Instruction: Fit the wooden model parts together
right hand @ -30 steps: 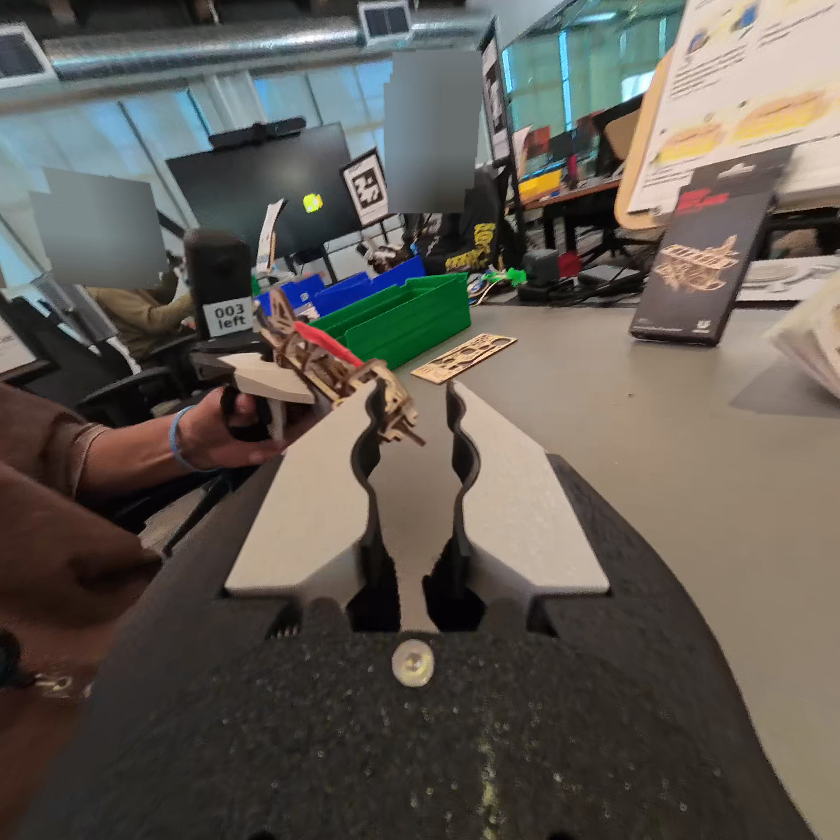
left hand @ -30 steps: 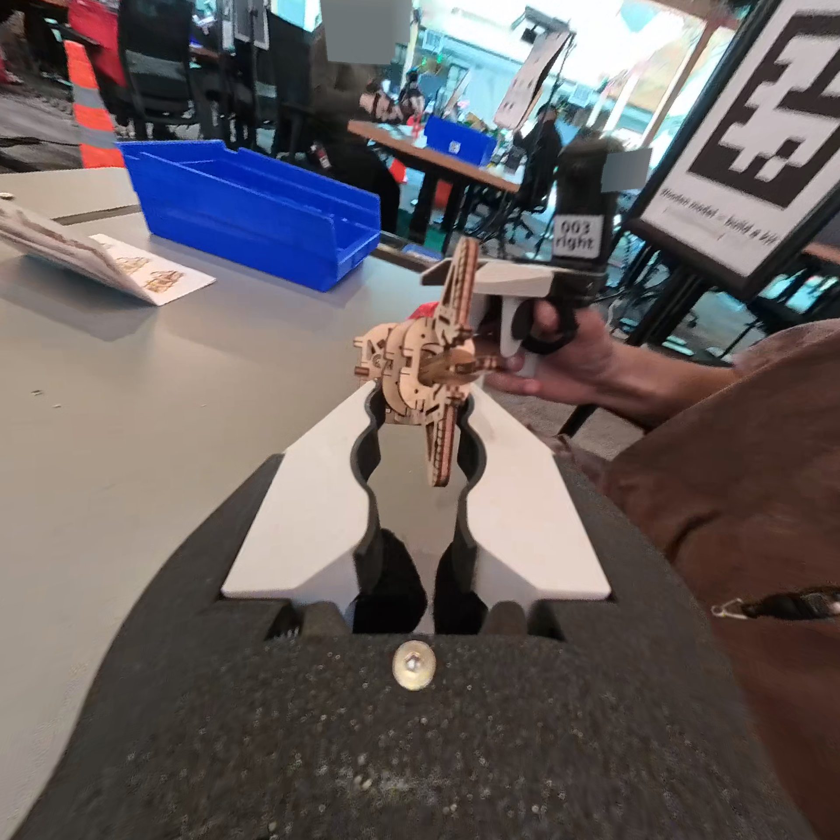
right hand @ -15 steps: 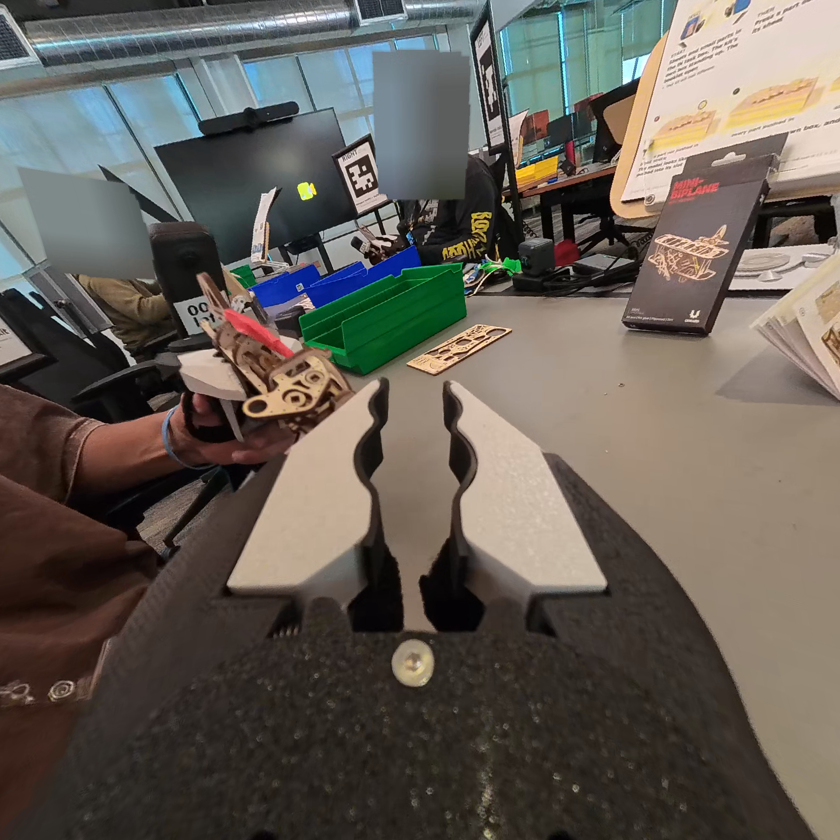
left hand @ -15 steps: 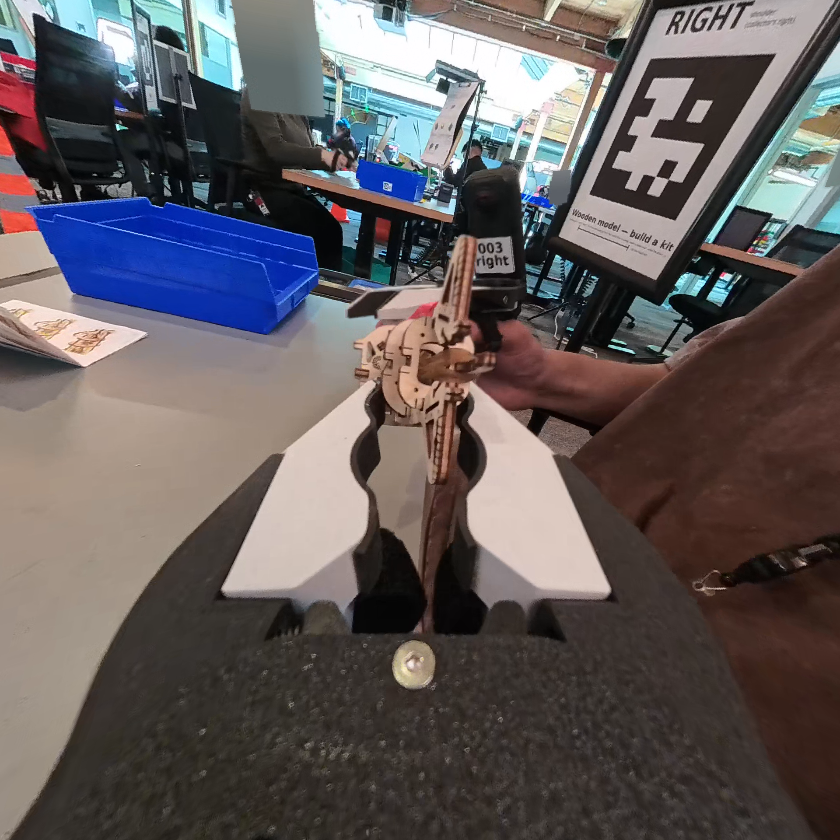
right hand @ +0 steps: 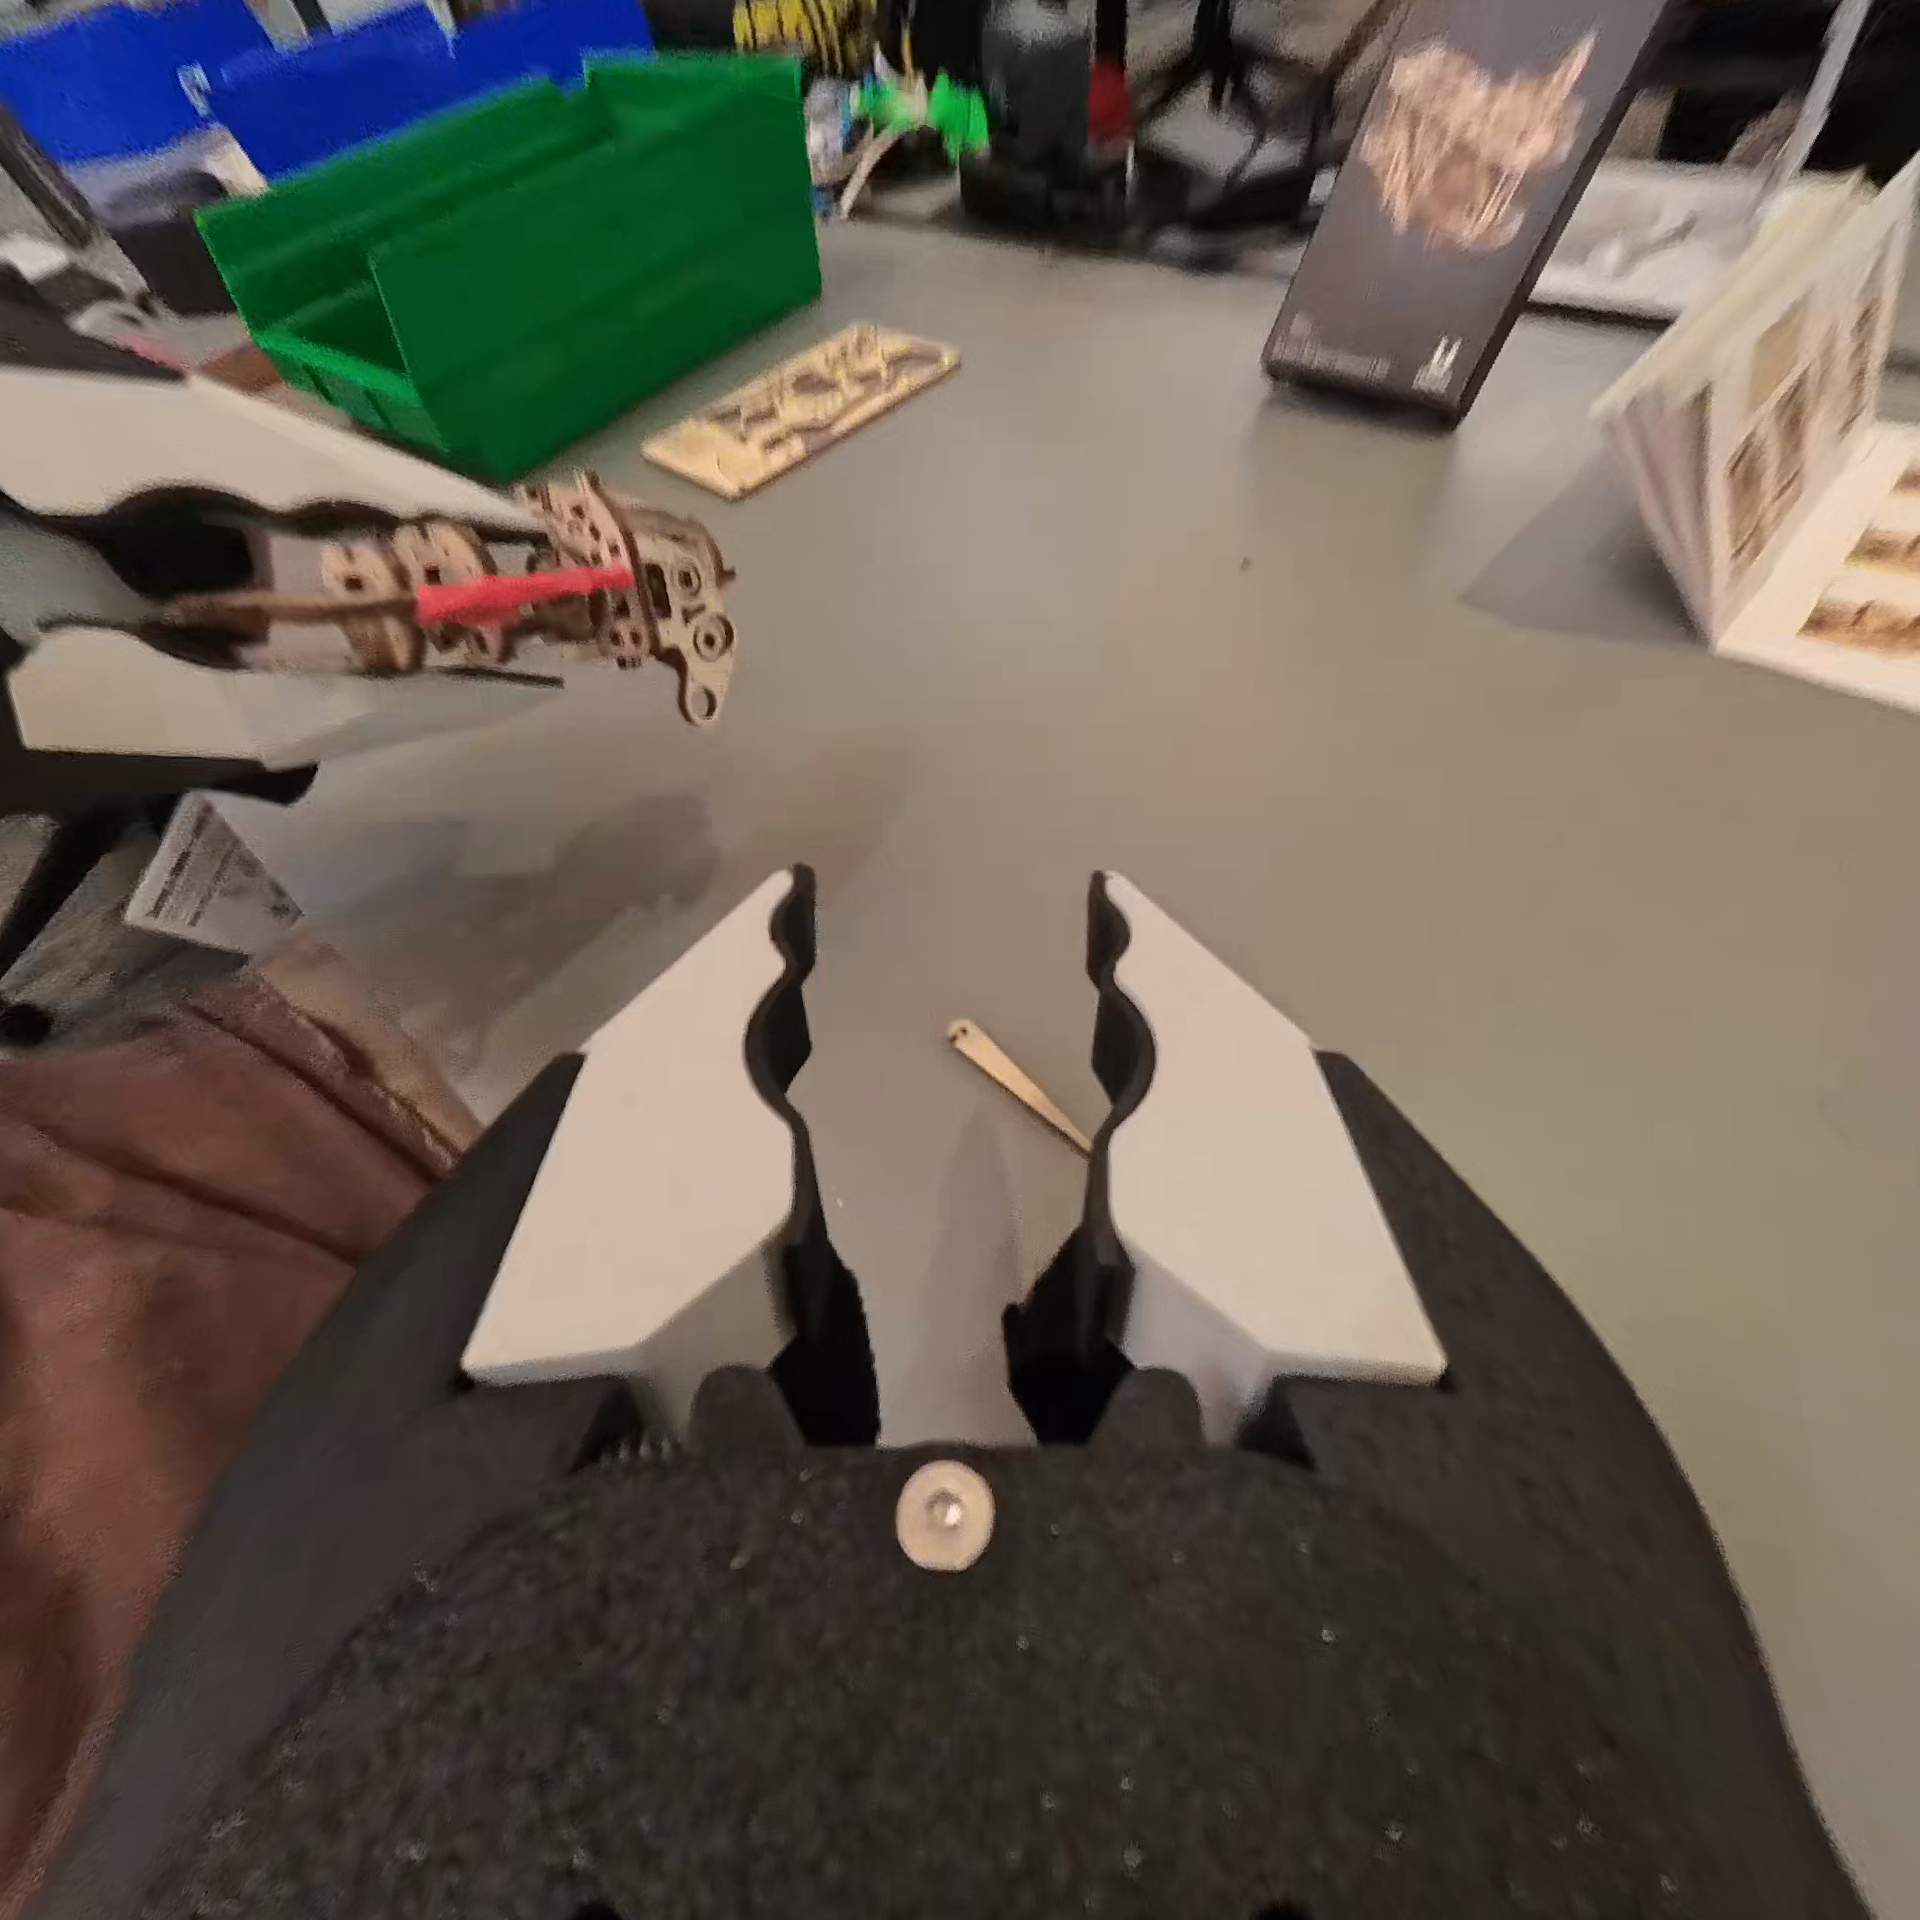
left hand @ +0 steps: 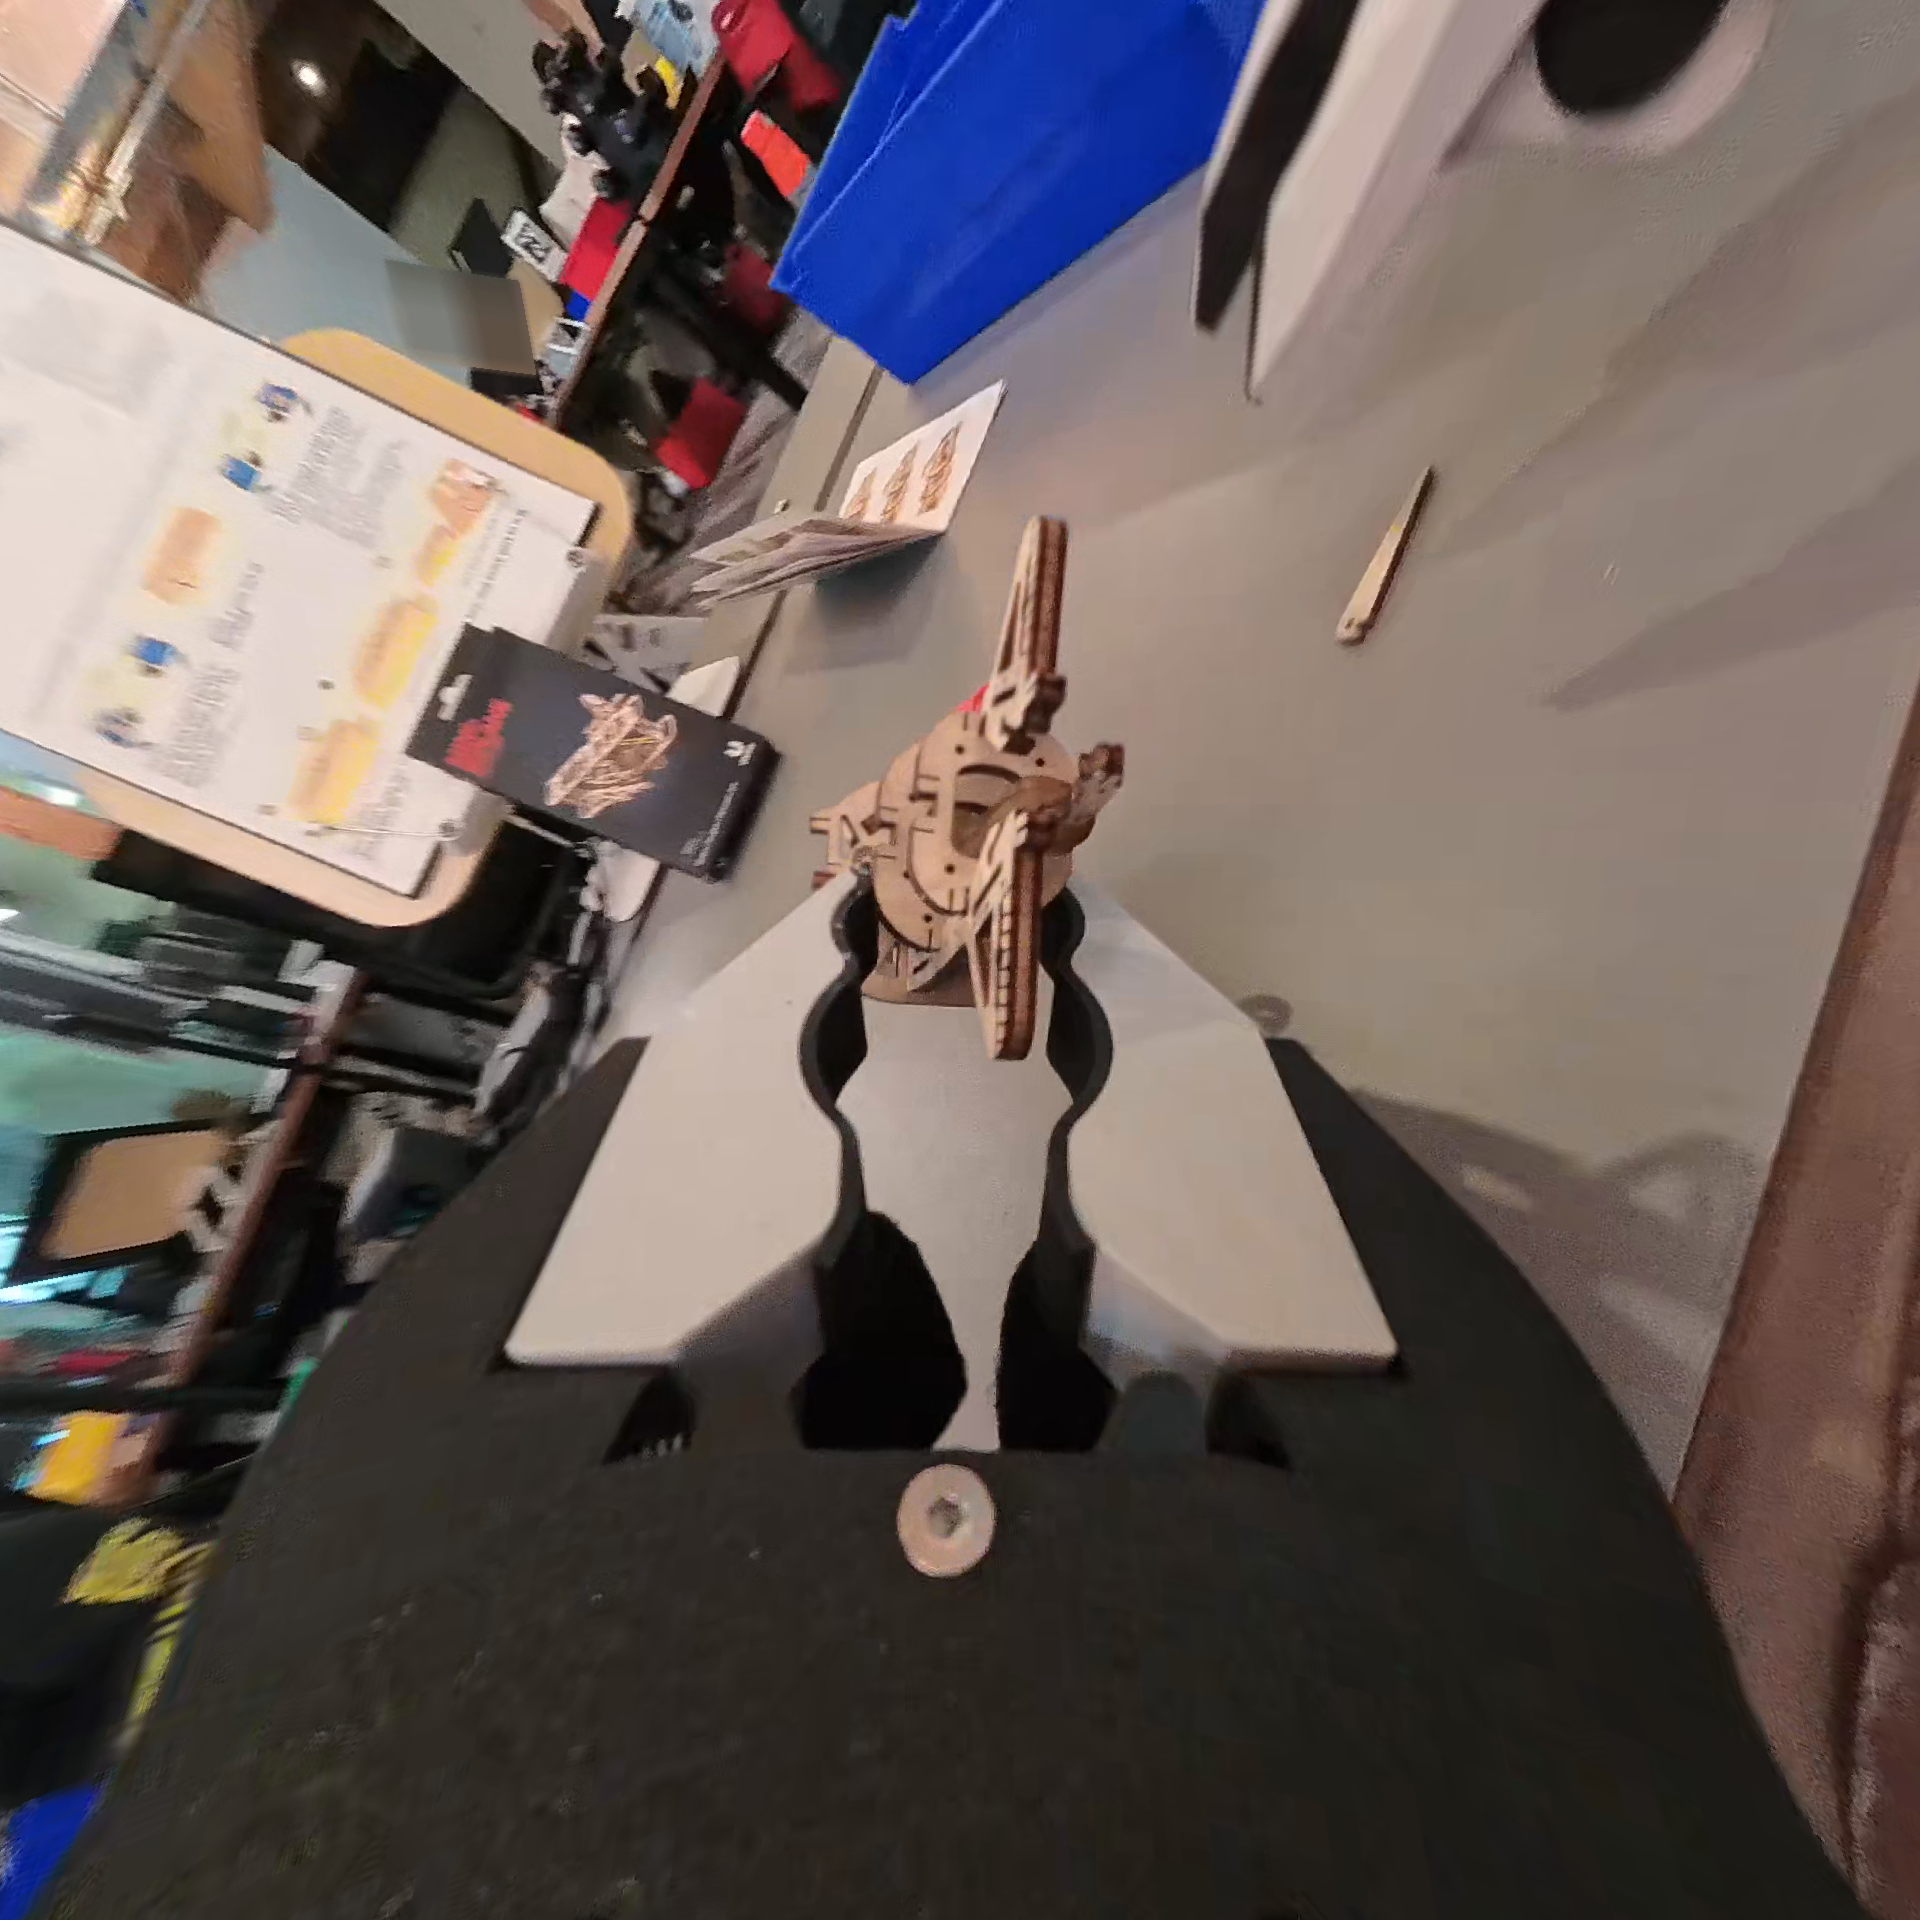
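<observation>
My left gripper (left hand: 956, 914) is shut on the part-built wooden model (left hand: 987, 831), a round plywood body with a flat cross piece and a red part, held above the grey table (left hand: 1403, 935). The right wrist view shows it at the left, with the model (right hand: 623, 592) sticking out past the fingertips. My right gripper (right hand: 948, 894) is open and empty, tilted down over the table. A thin loose wooden strip (right hand: 1018, 1086) lies flat between its fingers (right hand: 665, 1122), touching neither. The strip (left hand: 1387, 556) also shows in the left wrist view, below a right-gripper finger (left hand: 1351, 187).
A green bin (right hand: 520, 260) and a flat wooden parts sheet (right hand: 800, 405) lie at the back. A black kit box (right hand: 1455, 208) stands upright; an instruction booklet (right hand: 1766, 416) stands to its right. A blue bin (left hand: 987, 156) and an instruction board (left hand: 260, 623) stand farther off.
My left gripper has rolled onto its side with the model and swung over the table. My right gripper has opened wider and tipped down over the thin strip.
</observation>
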